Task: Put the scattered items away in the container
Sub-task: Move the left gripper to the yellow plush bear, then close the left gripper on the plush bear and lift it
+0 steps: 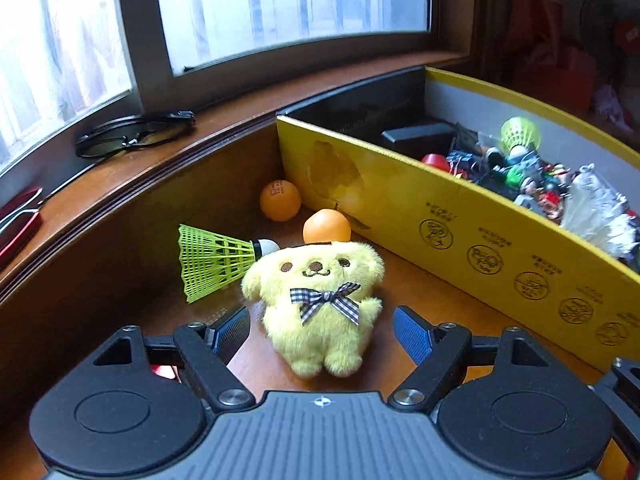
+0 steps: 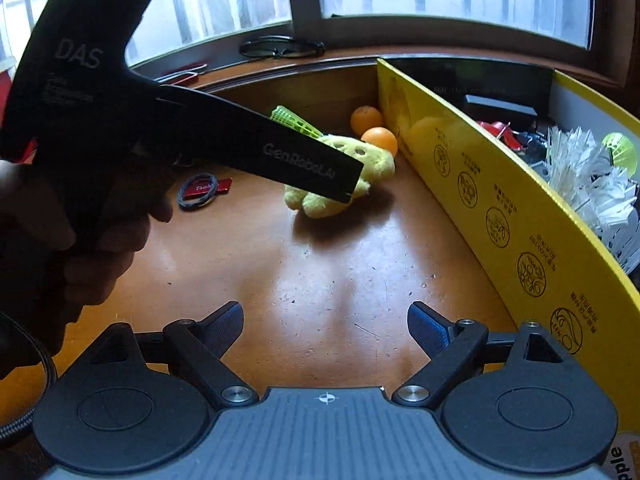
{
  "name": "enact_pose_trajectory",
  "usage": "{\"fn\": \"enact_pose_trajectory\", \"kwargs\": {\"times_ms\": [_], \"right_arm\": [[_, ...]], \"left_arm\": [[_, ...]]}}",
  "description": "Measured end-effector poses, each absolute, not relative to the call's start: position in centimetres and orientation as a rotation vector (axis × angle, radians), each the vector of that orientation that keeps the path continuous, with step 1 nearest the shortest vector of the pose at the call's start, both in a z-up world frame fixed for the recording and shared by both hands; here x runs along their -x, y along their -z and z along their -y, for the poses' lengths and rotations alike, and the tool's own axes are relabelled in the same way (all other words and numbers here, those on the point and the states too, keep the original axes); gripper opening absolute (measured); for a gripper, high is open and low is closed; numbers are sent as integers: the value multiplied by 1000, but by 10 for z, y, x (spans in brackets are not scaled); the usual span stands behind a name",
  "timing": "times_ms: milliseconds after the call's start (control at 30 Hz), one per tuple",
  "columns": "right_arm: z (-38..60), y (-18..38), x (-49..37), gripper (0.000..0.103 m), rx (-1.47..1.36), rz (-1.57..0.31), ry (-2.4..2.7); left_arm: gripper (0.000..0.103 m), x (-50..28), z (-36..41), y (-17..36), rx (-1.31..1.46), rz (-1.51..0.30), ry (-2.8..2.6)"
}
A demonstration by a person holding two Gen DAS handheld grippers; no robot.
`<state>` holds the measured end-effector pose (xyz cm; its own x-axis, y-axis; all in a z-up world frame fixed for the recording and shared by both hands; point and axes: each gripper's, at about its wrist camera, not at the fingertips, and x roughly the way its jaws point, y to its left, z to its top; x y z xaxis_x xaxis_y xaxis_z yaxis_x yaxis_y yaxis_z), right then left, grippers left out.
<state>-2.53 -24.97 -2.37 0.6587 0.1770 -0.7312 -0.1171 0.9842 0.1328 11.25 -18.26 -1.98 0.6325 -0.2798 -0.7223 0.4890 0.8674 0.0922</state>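
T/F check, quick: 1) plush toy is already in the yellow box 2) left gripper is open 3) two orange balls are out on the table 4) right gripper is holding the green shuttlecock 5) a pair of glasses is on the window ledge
1) The plush toy is in the yellow box. False: it lies on the table outside the box, just ahead of the left gripper.
2) The left gripper is open. True: nothing is between its fingers.
3) Two orange balls are on the table. True: both sit beside the box wall.
4) The right gripper holds the green shuttlecock. False: it is open and empty; the shuttlecock lies beside the toy.
5) Glasses are on the window ledge. True.
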Motion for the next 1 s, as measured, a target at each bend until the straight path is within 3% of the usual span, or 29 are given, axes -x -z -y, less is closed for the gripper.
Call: {"fn": "enact_pose_trajectory", "kwargs": {"times_ms": [333, 400, 533, 1000], "right_arm": [[251, 34, 13, 91, -80, -865, -209], [250, 35, 11, 92, -70, -865, -211], [247, 36, 10, 94, -57, -863, -214], [230, 22, 8, 94, 33, -818, -262]], "left_arm": [[81, -148, 190, 47, -269, -810, 435], [70, -151, 189, 51, -275, -807, 432], [62, -152, 180, 51, -248, -807, 431], [62, -90, 61, 32, -241, -833, 177]]}}
